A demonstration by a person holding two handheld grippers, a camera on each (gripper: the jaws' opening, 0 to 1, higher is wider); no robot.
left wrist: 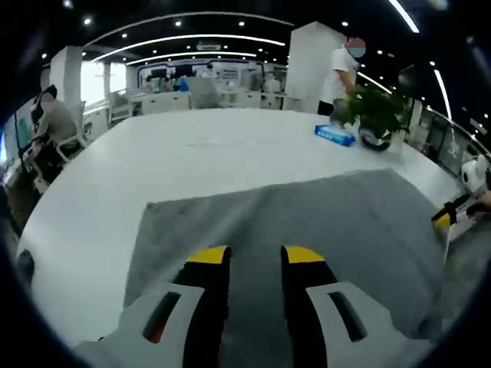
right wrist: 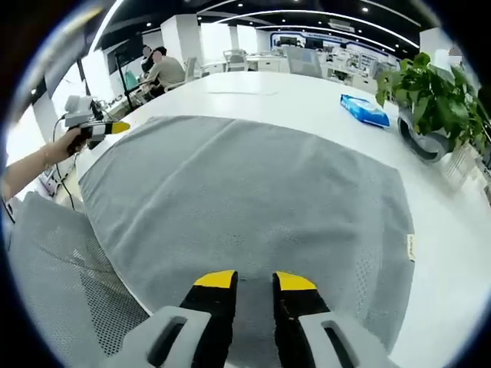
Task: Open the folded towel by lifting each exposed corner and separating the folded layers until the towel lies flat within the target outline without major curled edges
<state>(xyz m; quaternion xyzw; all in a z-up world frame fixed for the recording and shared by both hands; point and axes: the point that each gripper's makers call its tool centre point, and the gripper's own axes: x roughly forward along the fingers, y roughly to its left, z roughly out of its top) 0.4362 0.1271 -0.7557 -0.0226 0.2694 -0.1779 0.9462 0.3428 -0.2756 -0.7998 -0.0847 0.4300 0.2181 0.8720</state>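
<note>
Towel point(left wrist: 307, 222), grey, lies spread across the white table point(left wrist: 115, 192), its near edge below both grippers. Left gripper point(left wrist: 255, 255) and right gripper point(right wrist: 254, 280) each hover over the cloth with jaws slightly parted, holding nothing; contact with the fabric apparently cannot be confirmed. Blue packet point(right wrist: 364, 110) and potted plant point(right wrist: 433, 92) stand beyond the towel.

Towel point(right wrist: 253, 192): plain grey, small tan label on one edge. Table point(left wrist: 192, 153): white. Both grippers' jaws black with yellow tips, bodies pale grey. Packet point(right wrist: 364, 109) blue. Potted plant point(right wrist: 433, 84) green. Mesh chair point(right wrist: 46, 268) grey.
</note>
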